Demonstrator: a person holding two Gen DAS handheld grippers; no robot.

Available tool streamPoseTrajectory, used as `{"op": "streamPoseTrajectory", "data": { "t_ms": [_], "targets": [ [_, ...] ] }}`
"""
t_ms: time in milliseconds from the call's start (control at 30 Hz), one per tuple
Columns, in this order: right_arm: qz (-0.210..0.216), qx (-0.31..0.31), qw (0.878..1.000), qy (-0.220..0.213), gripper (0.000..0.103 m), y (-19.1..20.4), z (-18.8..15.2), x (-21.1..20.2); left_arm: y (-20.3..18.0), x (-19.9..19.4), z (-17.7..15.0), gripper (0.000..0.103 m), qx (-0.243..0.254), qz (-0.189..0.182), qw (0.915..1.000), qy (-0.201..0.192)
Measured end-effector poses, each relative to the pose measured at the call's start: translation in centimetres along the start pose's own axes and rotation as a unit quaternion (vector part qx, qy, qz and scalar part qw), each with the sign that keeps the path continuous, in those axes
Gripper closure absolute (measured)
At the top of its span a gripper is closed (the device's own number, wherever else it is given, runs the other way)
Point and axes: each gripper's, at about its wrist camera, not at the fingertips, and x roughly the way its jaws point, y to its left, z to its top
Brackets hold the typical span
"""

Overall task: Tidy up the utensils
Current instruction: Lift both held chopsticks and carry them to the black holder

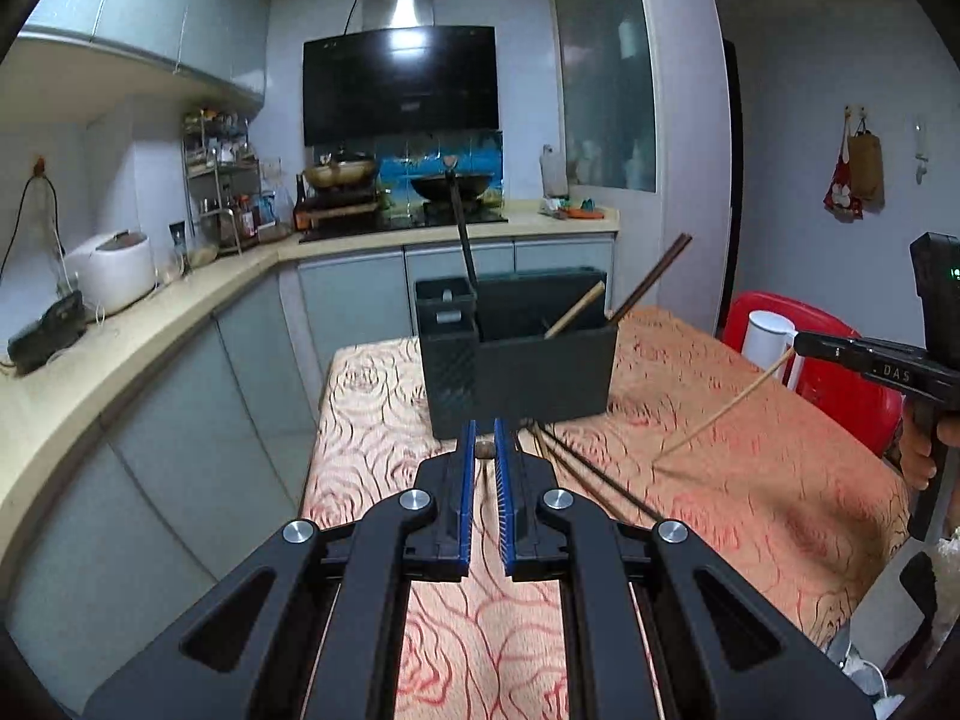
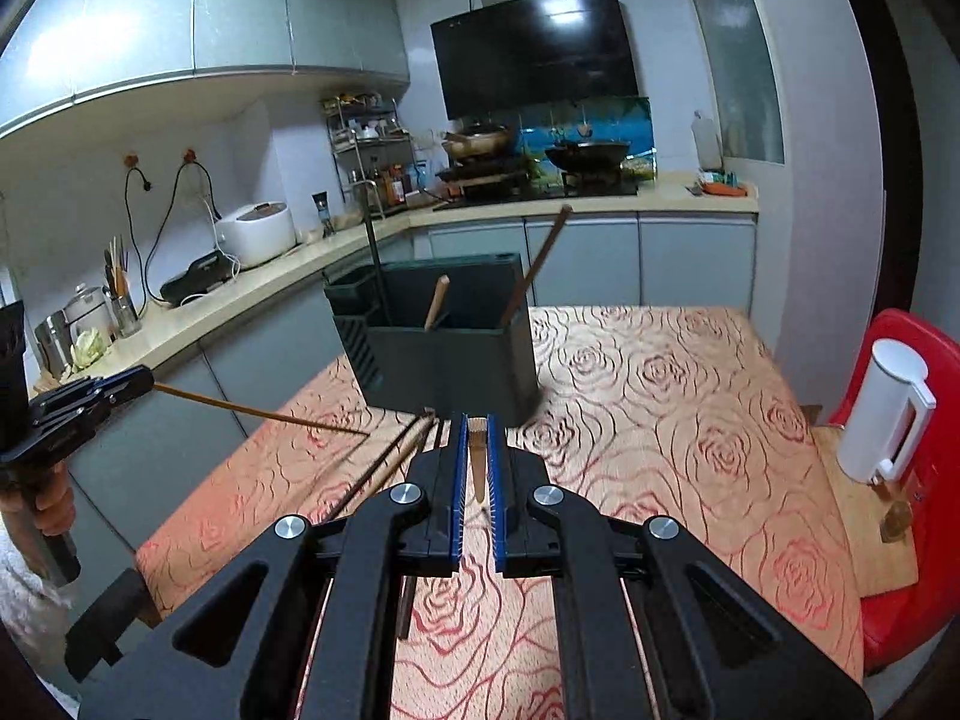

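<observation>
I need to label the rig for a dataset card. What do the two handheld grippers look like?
Both the left gripper and right gripper are matte black linkages with silver pivot bolts and blue ribbed finger pads. White lettering ending "DAS" marks the right gripper's side.

R gripper point(image 2: 477, 462) pinches a pale chopstick point(image 2: 478, 468) btwn blue pads, just before the black utensil holder point(image 2: 450, 354). L gripper point(image 2: 129, 387) holds another chopstick point(image 2: 258, 413), tip on tablecloth point(image 2: 660, 390).

The lower parts of the utensils are hidden by the black holder point(image 1: 519, 372) (its inside is unseen); the jars on the far rack point(image 2: 369, 147) are too small to be told.
</observation>
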Motion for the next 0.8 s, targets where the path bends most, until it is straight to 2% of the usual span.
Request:
{"op": "streamPoseTrajectory", "data": {
  "t_ms": [333,800],
  "targets": [
    [0.008,-0.005,1.000,-0.003,0.096,0.1,3.3,1.7,0.9,1.8,5.7,0.097,-0.007,-0.011,0.9997,-0.021],
    [0.020,0.001,1.000,-0.002,0.096,-0.1,8.4,3.8,1.3,4.8,10.8,0.097,0.005,-0.016,0.9998,0.008]
  ]
}}
